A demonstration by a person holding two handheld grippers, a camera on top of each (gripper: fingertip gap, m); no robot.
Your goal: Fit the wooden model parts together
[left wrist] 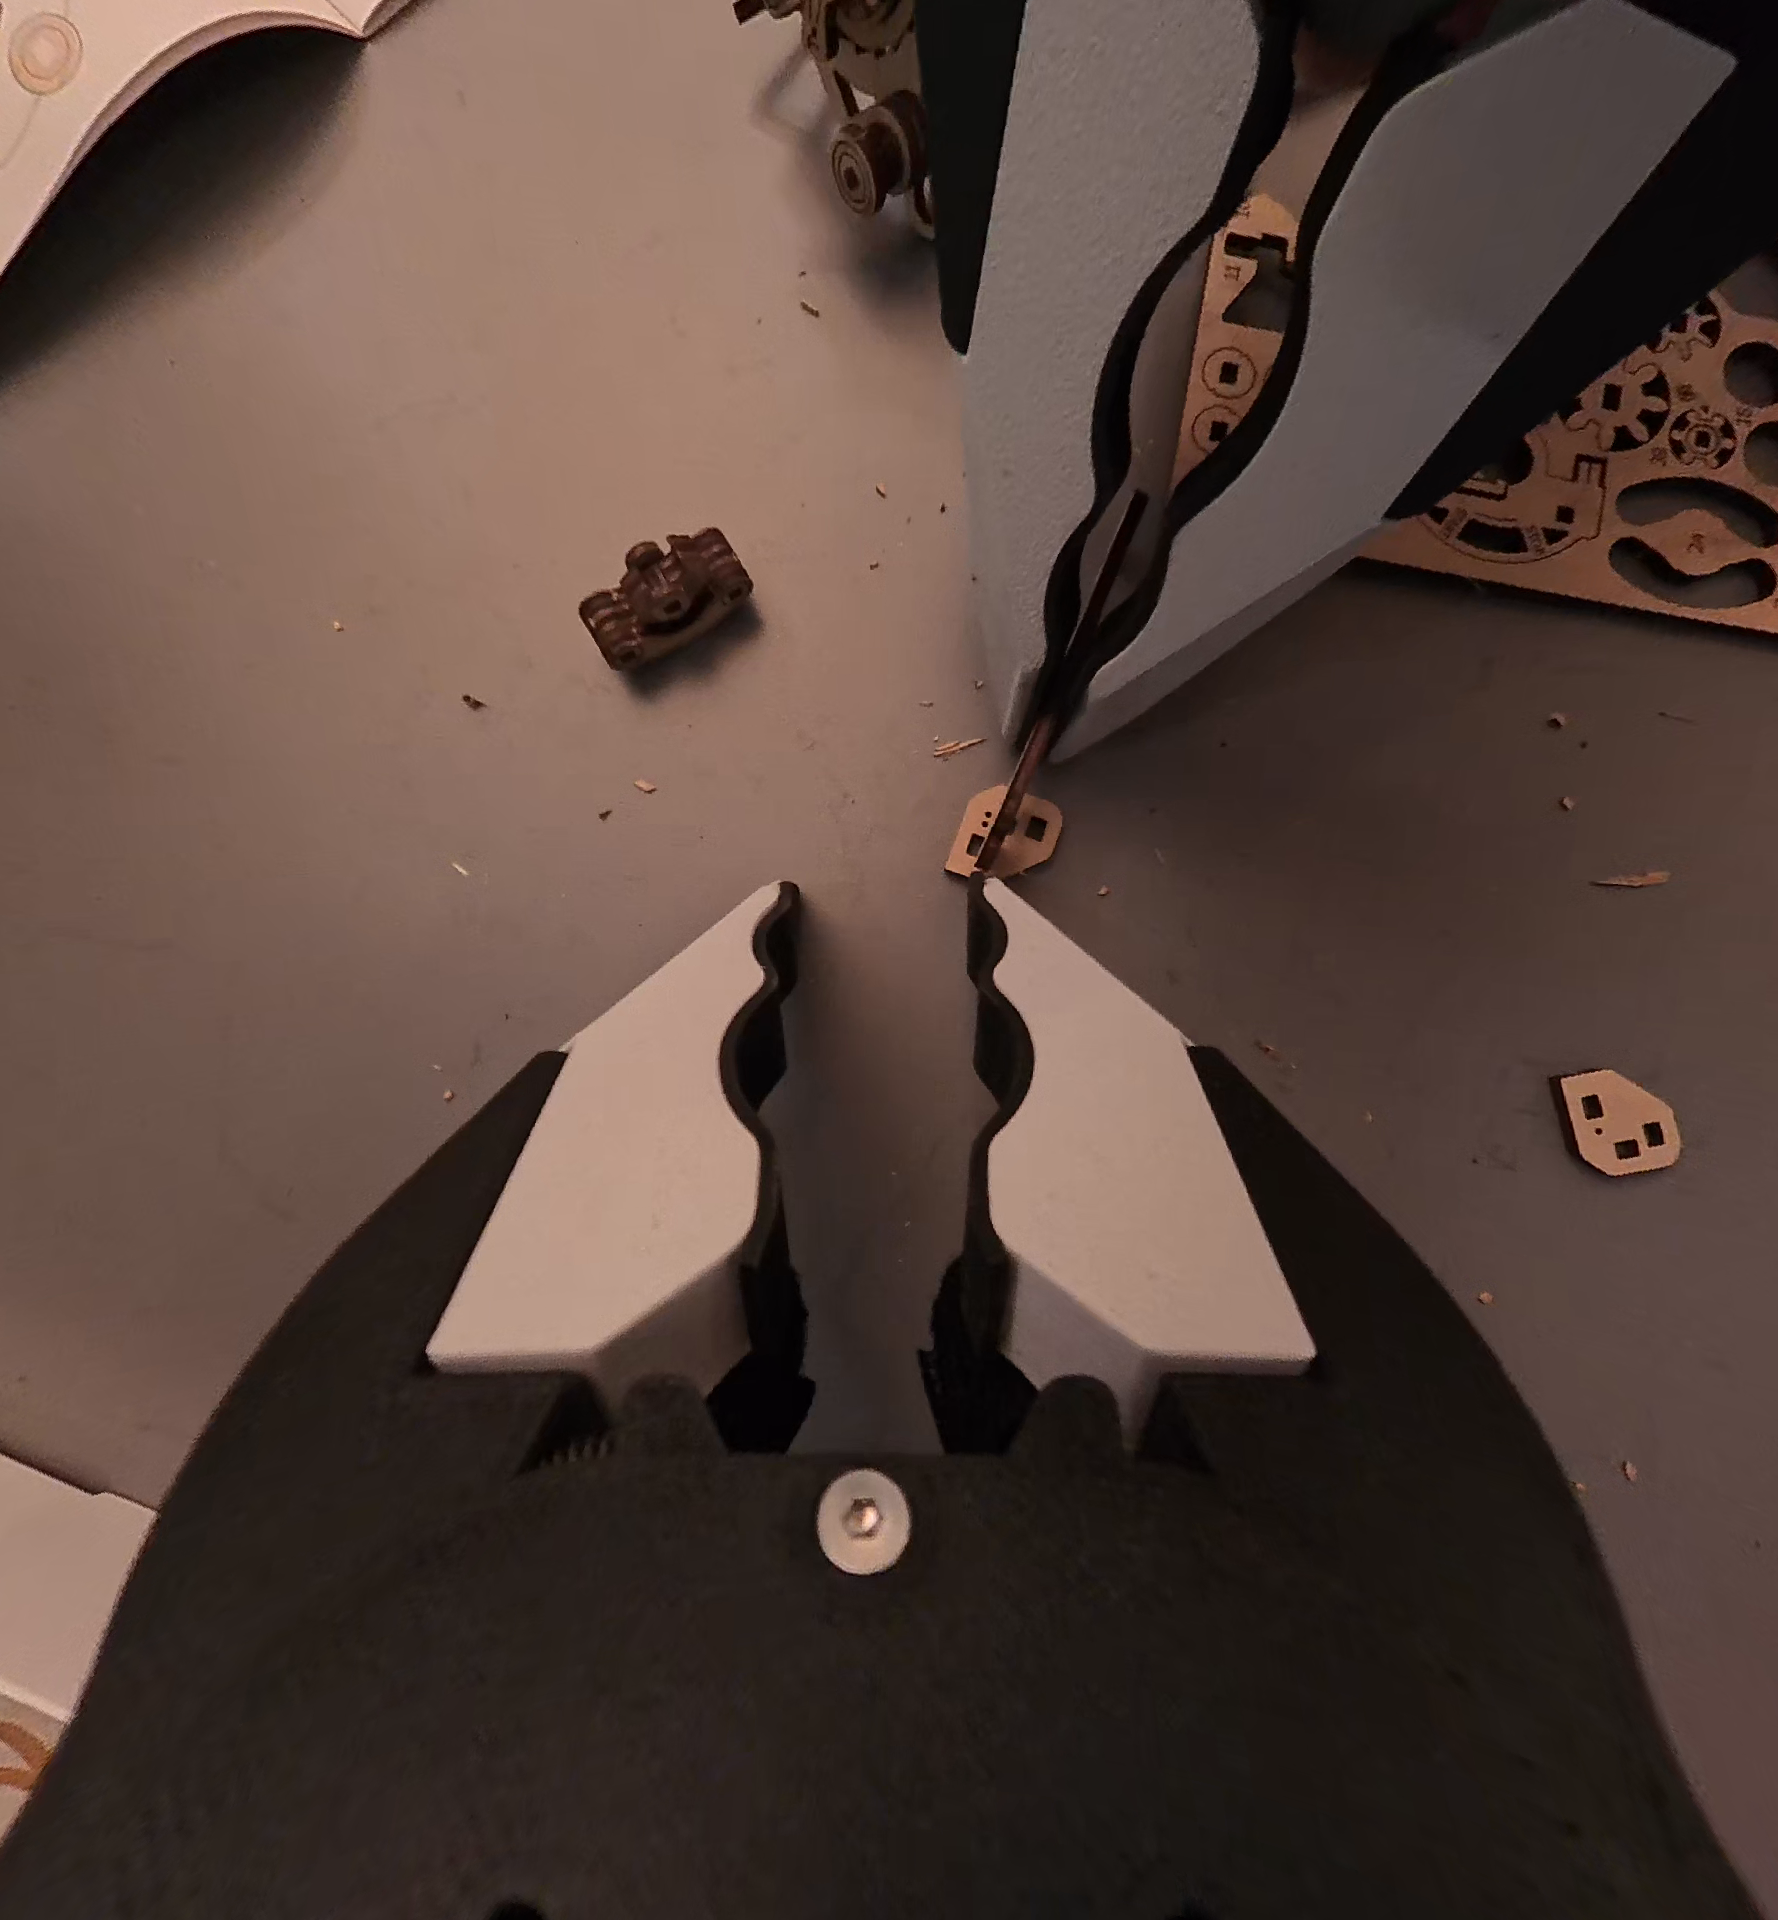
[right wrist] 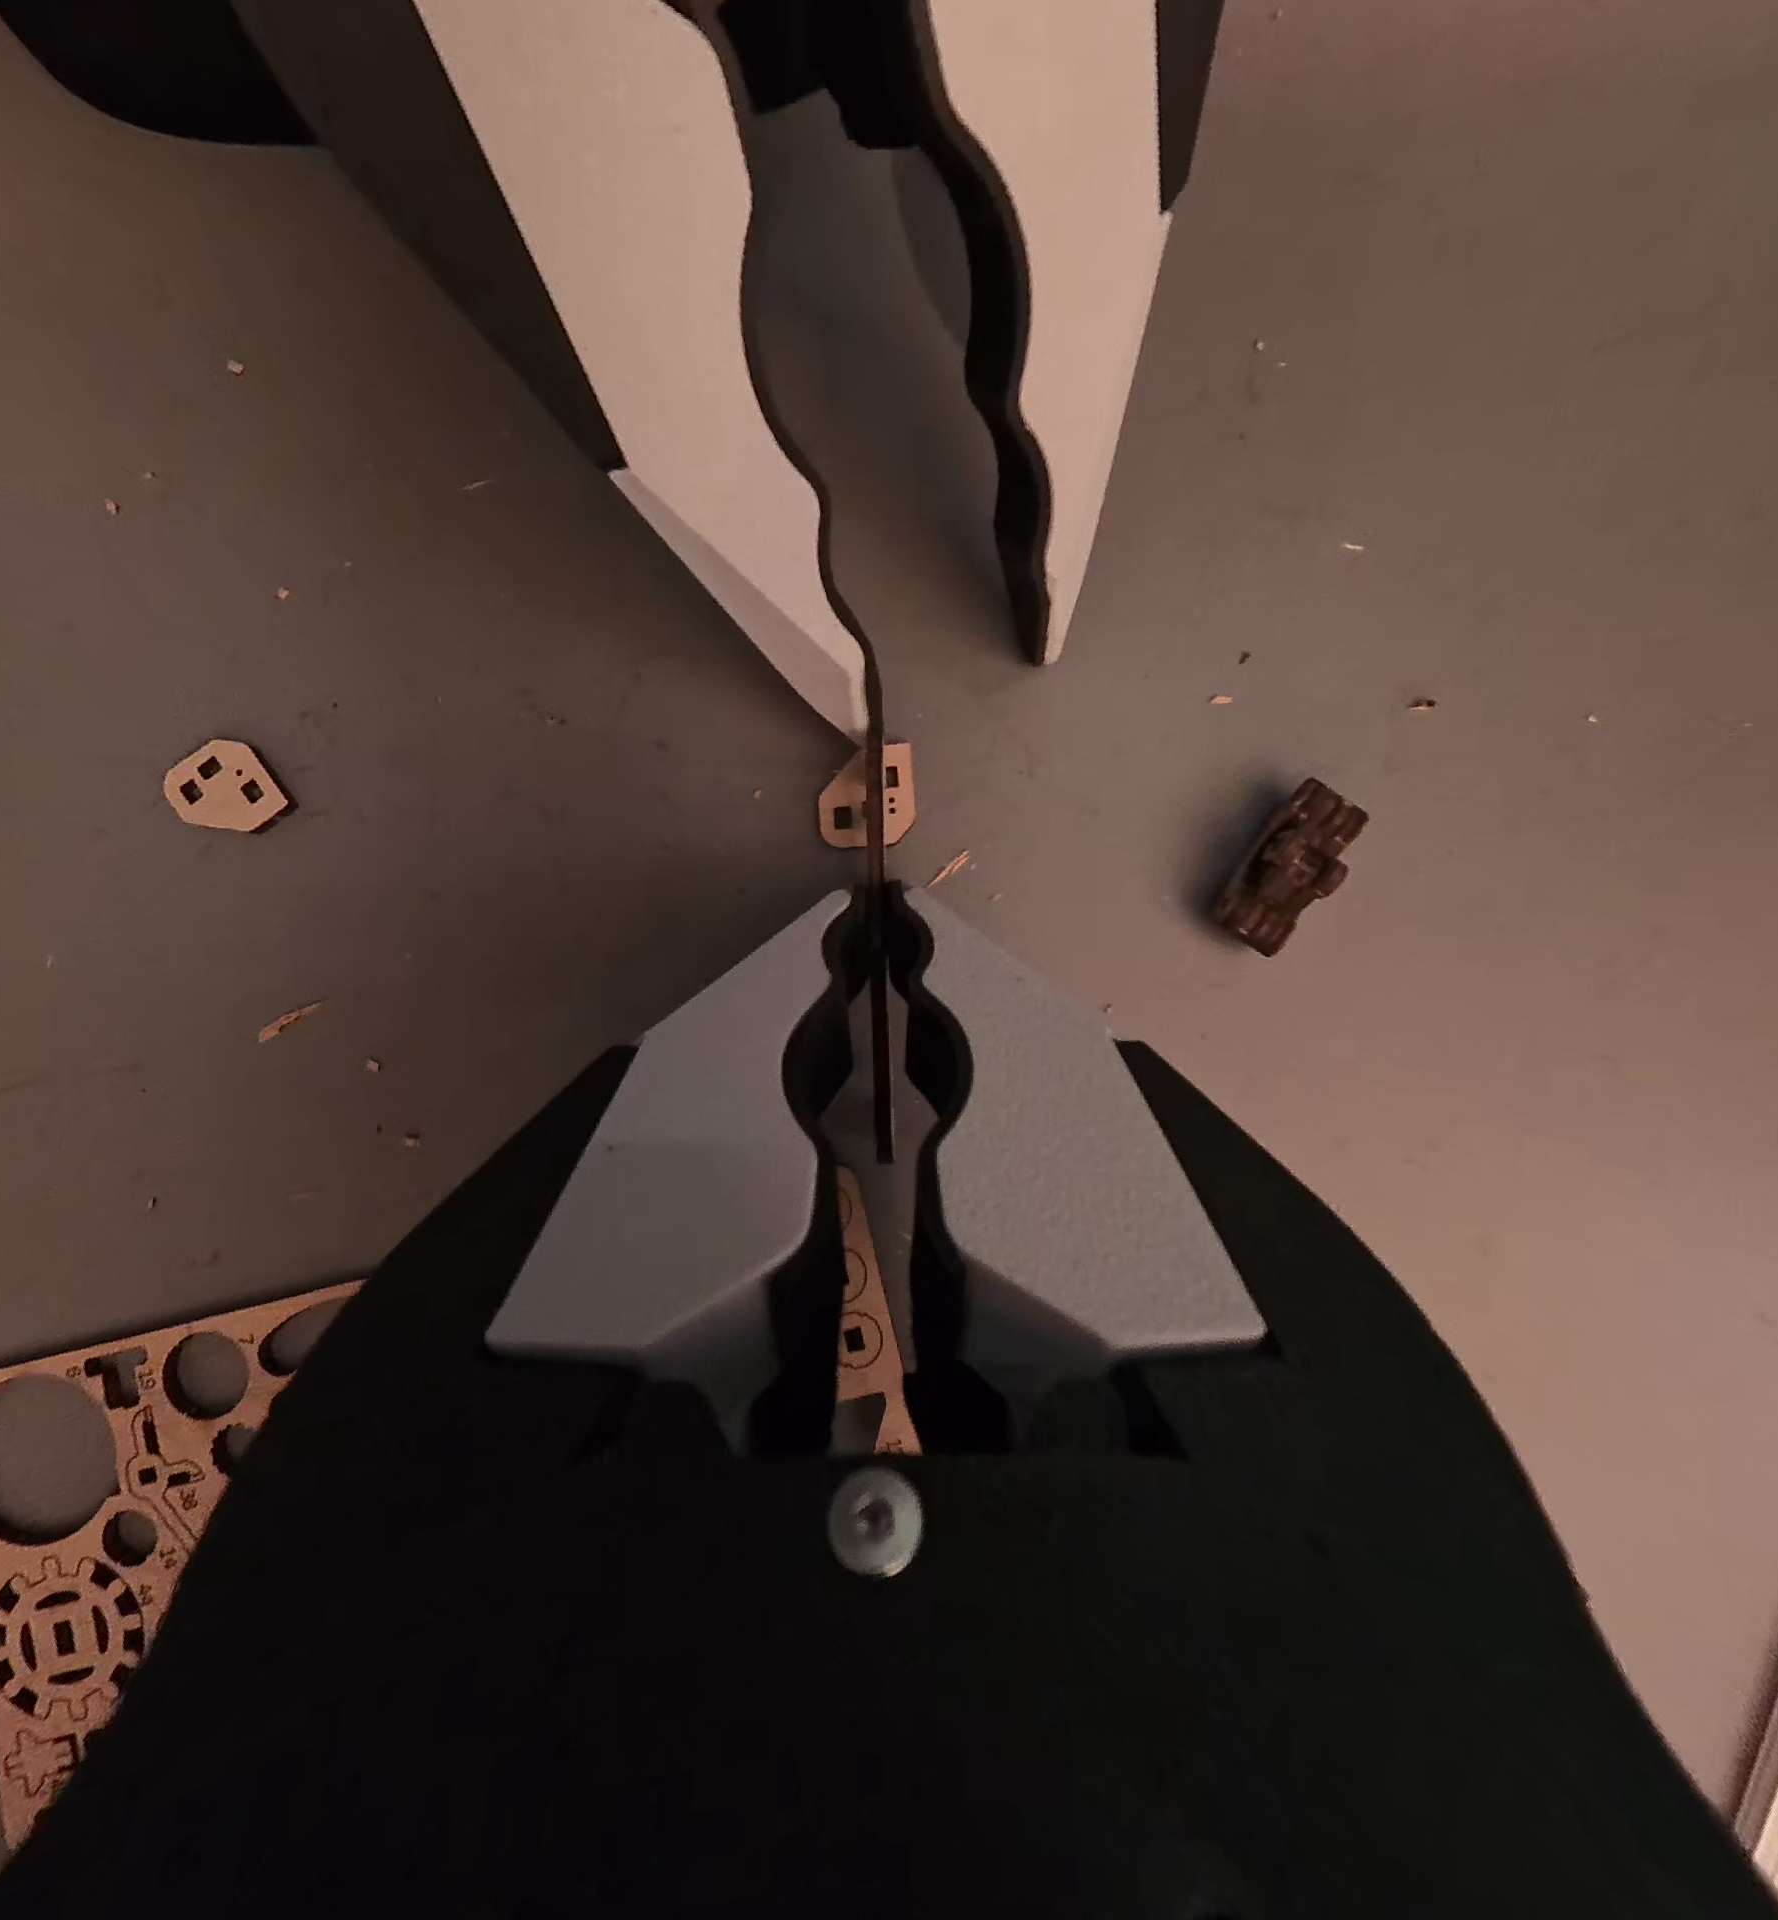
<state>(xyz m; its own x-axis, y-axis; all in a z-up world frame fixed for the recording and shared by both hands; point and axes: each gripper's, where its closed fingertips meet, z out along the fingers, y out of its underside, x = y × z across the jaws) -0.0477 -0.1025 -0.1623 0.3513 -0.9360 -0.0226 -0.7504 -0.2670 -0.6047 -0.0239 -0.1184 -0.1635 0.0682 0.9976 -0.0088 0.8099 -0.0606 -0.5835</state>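
Observation:
My right gripper (right wrist: pixel 874 896) is shut on a thin wooden part (right wrist: pixel 878 1039) seen edge-on. The part's far end comes down onto a small flat wooden plate (right wrist: pixel 859 808) with square holes, lying on the grey table. In the left wrist view the right gripper (left wrist: pixel 1036 743) comes in from the upper right, with the thin part (left wrist: pixel 1025 774) over the plate (left wrist: pixel 1030 831). My left gripper (left wrist: pixel 882 896) is open and empty; its right fingertip sits at the plate's near edge. It shows opposite in the right wrist view (right wrist: pixel 952 681).
A second flat plate (left wrist: pixel 1617 1127) (right wrist: pixel 225 790) lies apart. A dark wooden sub-assembly (left wrist: pixel 667 608) (right wrist: pixel 1290 883) lies on the table. A laser-cut parts sheet (left wrist: pixel 1643 468) (right wrist: pixel 54 1507), a partly built model (left wrist: pixel 864 135) and a booklet (left wrist: pixel 85 104) border the area. Wood chips are scattered about. Left and right tips are no more than a few centimetres apart.

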